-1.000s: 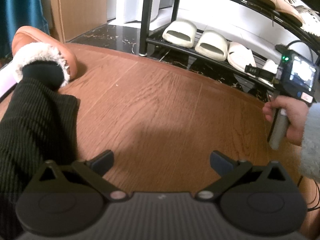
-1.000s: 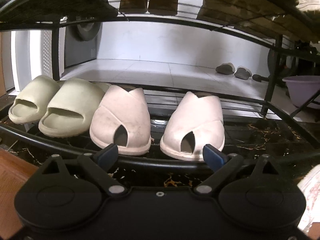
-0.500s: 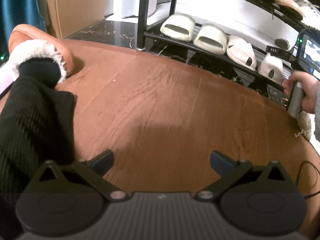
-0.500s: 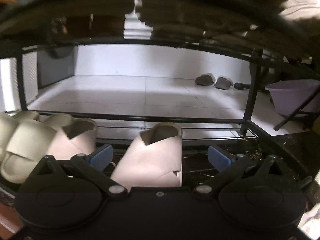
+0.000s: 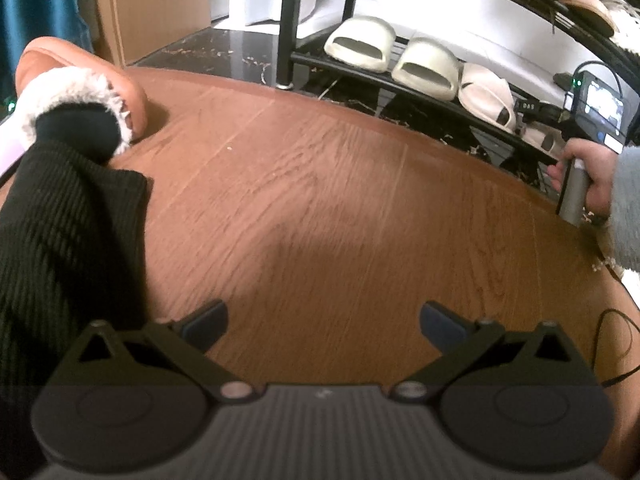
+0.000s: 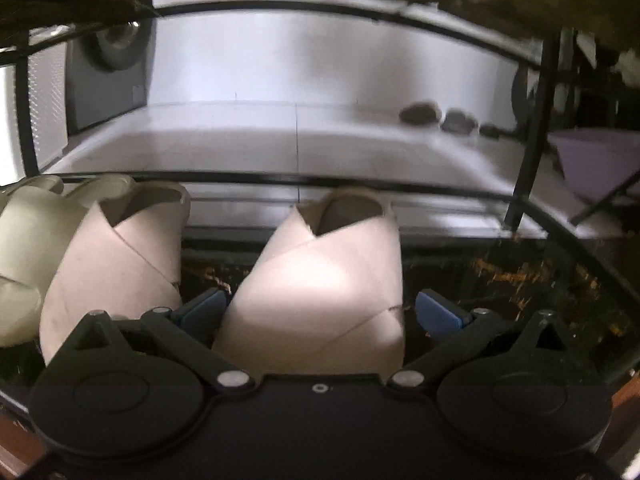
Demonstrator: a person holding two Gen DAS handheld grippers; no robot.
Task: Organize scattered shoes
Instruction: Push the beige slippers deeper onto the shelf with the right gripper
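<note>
Now the right gripper (image 6: 318, 314) had just spread its jaws, a pale slipper (image 6: 320, 284) between them, unpinched. Left gripper (image 5: 322, 322) hung low centre, jaws apart over wood floor (image 5: 320, 200).

The floor (image 5: 320, 184) is brown wood-grain board with a soft sheen, bordered by glossy black marble tile (image 5: 208, 50) veined in gold. The shoe rack (image 5: 286, 24) is black painted metal, smooth and slightly shiny. The pale slippers (image 6: 320, 280) look like matt moulded foam, faintly scuffed, as do the cream slides (image 5: 360, 42). A tan leather-look slipper (image 5: 120, 80) has a white fleecy lining; the trouser leg (image 5: 52, 216) is black ribbed knit. The left tool (image 5: 323, 322) is matt black plastic with blue rubbery pads (image 6: 436, 316)
</note>
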